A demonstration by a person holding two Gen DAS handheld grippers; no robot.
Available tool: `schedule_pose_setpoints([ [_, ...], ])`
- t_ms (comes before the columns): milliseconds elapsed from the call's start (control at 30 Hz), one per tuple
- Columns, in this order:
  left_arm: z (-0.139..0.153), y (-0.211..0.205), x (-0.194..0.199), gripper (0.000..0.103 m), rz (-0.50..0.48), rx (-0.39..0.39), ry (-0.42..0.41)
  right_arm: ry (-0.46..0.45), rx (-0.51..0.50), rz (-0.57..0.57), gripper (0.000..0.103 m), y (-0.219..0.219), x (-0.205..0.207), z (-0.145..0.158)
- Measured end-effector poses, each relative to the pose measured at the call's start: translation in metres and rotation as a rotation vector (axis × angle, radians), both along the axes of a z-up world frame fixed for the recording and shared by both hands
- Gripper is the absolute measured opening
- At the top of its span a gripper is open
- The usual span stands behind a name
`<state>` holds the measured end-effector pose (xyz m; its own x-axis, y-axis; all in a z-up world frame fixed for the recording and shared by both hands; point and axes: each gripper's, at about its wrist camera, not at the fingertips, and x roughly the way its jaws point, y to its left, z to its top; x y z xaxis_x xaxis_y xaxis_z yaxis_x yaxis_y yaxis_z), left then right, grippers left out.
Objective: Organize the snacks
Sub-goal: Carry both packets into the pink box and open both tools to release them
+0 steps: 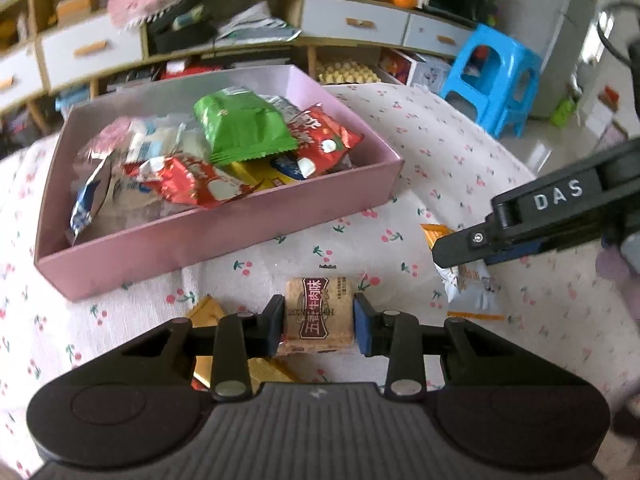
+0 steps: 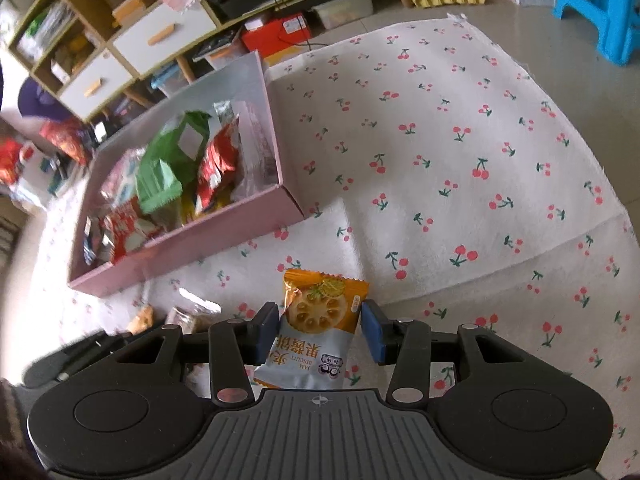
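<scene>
Cherry-print cloth: left gripper clamped the brown packet, right gripper the biscuit packet. Each should clear the pink box near wall before release.

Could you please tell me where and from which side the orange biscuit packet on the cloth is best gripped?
Grip the orange biscuit packet across its narrow middle, coming from above. It lies flat on the cherry cloth, long edges free; the right tongs already straddle it there, and the crimped ends look flimsy.
</scene>
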<state>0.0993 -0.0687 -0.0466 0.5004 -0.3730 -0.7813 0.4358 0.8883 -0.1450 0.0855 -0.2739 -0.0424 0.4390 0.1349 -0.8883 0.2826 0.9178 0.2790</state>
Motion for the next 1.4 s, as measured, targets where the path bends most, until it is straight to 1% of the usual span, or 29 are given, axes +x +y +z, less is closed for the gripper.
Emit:
schedule_pose_setpoints([
  [100, 0.006, 0.005, 0.0, 0.032, 0.014, -0.028, 0.016, -0.015, 0.034, -0.017, 0.044, -0.004, -0.001, 0.005],
  [300, 0.024, 0.012, -0.004, 0.032, 0.01, -0.083, 0.003, -0.047, 0.069, -0.029, 0.044, -0.004, 0.0, 0.015],
  [467, 0.035, 0.018, 0.001, 0.032, 0.041, -0.11, -0.024, -0.086, 0.092, -0.042, 0.044, -0.003, 0.003, 0.025],
  [600, 0.044, 0.026, 0.007, 0.032, 0.087, -0.101, -0.079, -0.135, 0.096, -0.066, 0.044, 0.0, 0.009, 0.034],
  [733, 0.05, 0.035, 0.017, 0.032, 0.149, -0.107, -0.11, -0.192, 0.11, -0.094, 0.044, 0.002, 0.018, 0.042],
  [833, 0.053, 0.041, 0.026, 0.032, 0.2, -0.088, -0.152, -0.235, 0.124, -0.113, 0.044, 0.005, 0.028, 0.045],
  [967, 0.05, 0.049, 0.037, 0.032, 0.273, -0.059, -0.207, -0.295, 0.09, -0.116, 0.044, 0.014, 0.044, 0.046],
  [1100, 0.047, 0.05, 0.05, 0.032, 0.324, -0.066, -0.196, -0.328, 0.051, -0.094, 0.044, 0.024, 0.063, 0.045],
  [1233, 0.049, 0.047, 0.066, 0.033, 0.32, -0.048, -0.205, -0.363, 0.043, -0.059, 0.044, 0.026, 0.087, 0.045],
  [1333, 0.047, 0.046, 0.077, 0.033, 0.316, -0.047, -0.196, -0.362, 0.045, -0.039, 0.044, 0.027, 0.104, 0.04],
  [1400, 0.045, 0.046, 0.086, 0.033, 0.323, -0.068, -0.171, -0.349, 0.052, -0.029, 0.044, 0.025, 0.116, 0.034],
])
